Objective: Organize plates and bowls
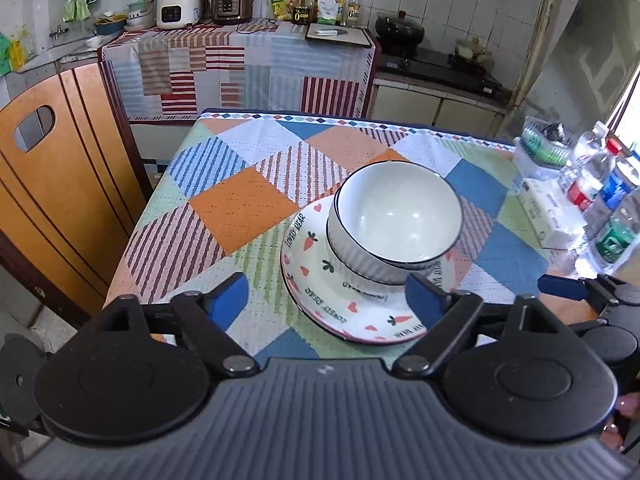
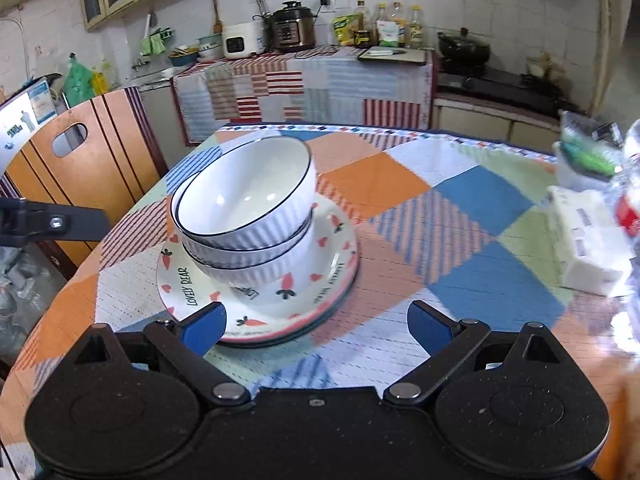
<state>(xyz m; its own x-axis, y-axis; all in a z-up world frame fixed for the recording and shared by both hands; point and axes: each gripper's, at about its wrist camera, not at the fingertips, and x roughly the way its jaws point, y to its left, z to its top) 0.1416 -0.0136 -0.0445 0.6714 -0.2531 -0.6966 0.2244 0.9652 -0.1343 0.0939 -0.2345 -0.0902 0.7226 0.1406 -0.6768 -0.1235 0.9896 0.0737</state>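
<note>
- Two white ribbed ceramic bowls with thin dark rims [image 1: 394, 220] sit nested one inside the other; the upper bowl [image 2: 244, 196] leans tilted in the lower bowl [image 2: 256, 264].
- The nested pair stands on a white round ceramic plate printed with red carrots, hearts and the words "LOVELY BEAR" [image 1: 320, 296].
- From the right wrist view, more rims show under that plate [image 2: 340, 300], so it looks like a small stack of plates, though the count is hard to read.
- The whole pile rests on a table covered by a patchwork cloth of orange, blue, green and striped squares [image 1: 240, 208].
- The left gripper [image 1: 326, 300], black with blue-padded fingers [image 1: 228, 298], hangs above the near edge of the plate with its jaws spread wide and nothing between them.
- The right gripper [image 2: 314, 328], of the same build, is also spread wide and empty, its left pad [image 2: 204, 330] over the near rim of the plate stack, apparently clear of it.
- A wooden chair back with a cut-out handle [image 1: 52, 184] stands at the table's left side.
- Clear plastic bottles with coloured labels [image 1: 604, 196] and a white tissue pack [image 1: 550, 212] stand at the table's right edge, well apart from the dishes.
- Behind, a counter draped in striped cloth [image 1: 240, 68] carries a white rice cooker [image 1: 178, 8] and a dark pressure cooker [image 1: 234, 0].
</note>
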